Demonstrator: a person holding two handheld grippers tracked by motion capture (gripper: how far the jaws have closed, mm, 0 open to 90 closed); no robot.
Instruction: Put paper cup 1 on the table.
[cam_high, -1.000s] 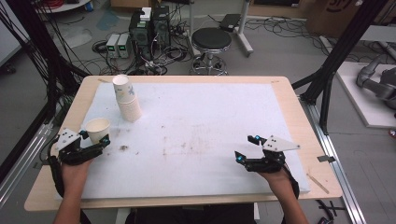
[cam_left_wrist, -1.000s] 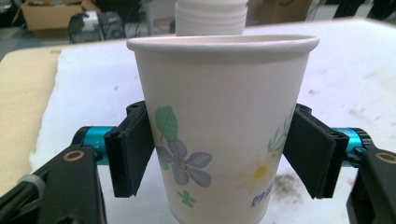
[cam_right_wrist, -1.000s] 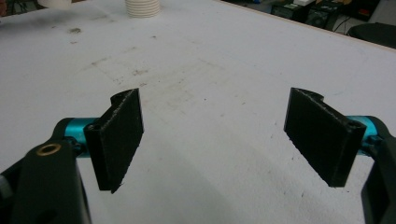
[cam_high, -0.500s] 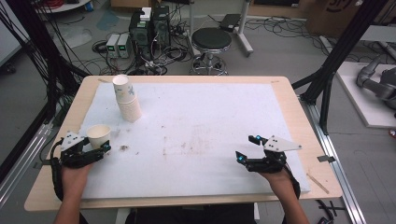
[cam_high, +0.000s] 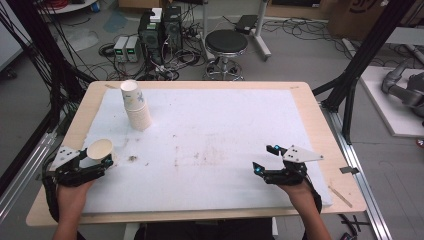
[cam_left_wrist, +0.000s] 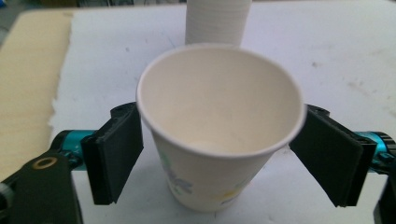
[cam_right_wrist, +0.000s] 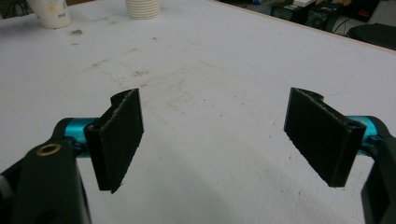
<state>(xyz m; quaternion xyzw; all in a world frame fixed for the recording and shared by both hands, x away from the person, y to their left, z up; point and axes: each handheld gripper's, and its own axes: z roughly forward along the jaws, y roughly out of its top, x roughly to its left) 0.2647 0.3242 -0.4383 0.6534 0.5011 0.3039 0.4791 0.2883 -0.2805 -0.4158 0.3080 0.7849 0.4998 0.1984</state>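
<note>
OK, left gripper (cam_left_wrist: 219, 154) jaws have just been opening: pads now clear of the cup (cam_left_wrist: 218, 126), which stands upright between them on the white mat (cam_high: 225, 130) near the table's (cam_high: 310, 100) left edge. Cup stack (cam_high: 135, 105) sits beyond it, upside down. Right gripper (cam_right_wrist: 215, 135) is wide open, nothing between its jaws, resting over the mat's right front.

Stool (cam_high: 226, 42), PC towers (cam_high: 160, 25) behind table (cam_high: 305, 100)
</note>
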